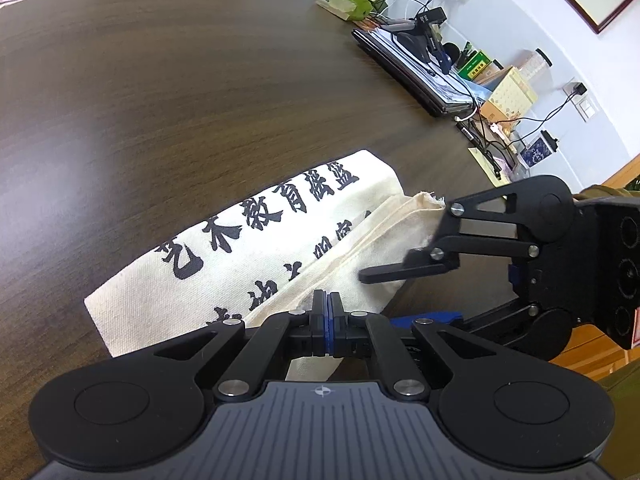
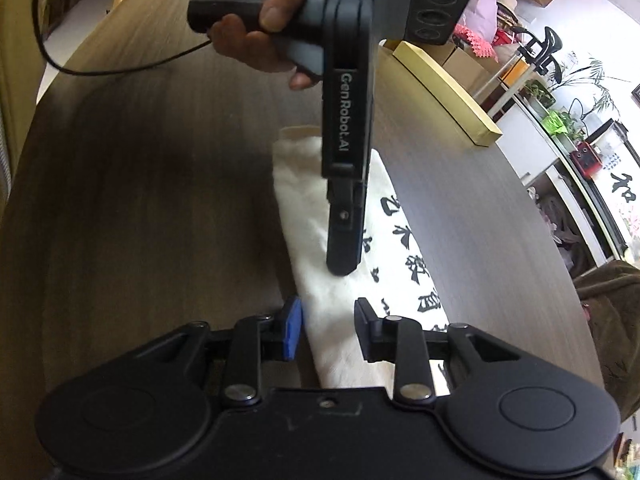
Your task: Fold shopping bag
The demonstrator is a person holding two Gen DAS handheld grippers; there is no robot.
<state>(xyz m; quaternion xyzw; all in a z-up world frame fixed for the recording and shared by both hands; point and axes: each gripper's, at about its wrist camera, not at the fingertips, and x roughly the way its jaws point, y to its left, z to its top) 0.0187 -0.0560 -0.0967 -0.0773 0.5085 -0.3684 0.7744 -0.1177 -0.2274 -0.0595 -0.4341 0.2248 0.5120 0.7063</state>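
Observation:
A cream canvas shopping bag (image 1: 256, 248) with black Chinese characters lies folded into a long narrow strip on the dark wooden table (image 1: 160, 100). My left gripper (image 1: 327, 304) is shut, its tips pressing down on the bag's near fold; nothing shows between the pads. It appears from the side in the right wrist view (image 2: 342, 268), tips on the cloth. My right gripper (image 2: 328, 330) is open, its jaws on either side of the bag's end (image 2: 332, 344). In the left wrist view it (image 1: 400, 292) enters from the right over the bag's end.
A laptop (image 1: 408, 68) with cables, boxes and a green bag (image 1: 348, 0) line the table's far right edge. A flat yellowish box (image 2: 448, 88) lies on the table beyond the bag. Shelves with plants stand at the right.

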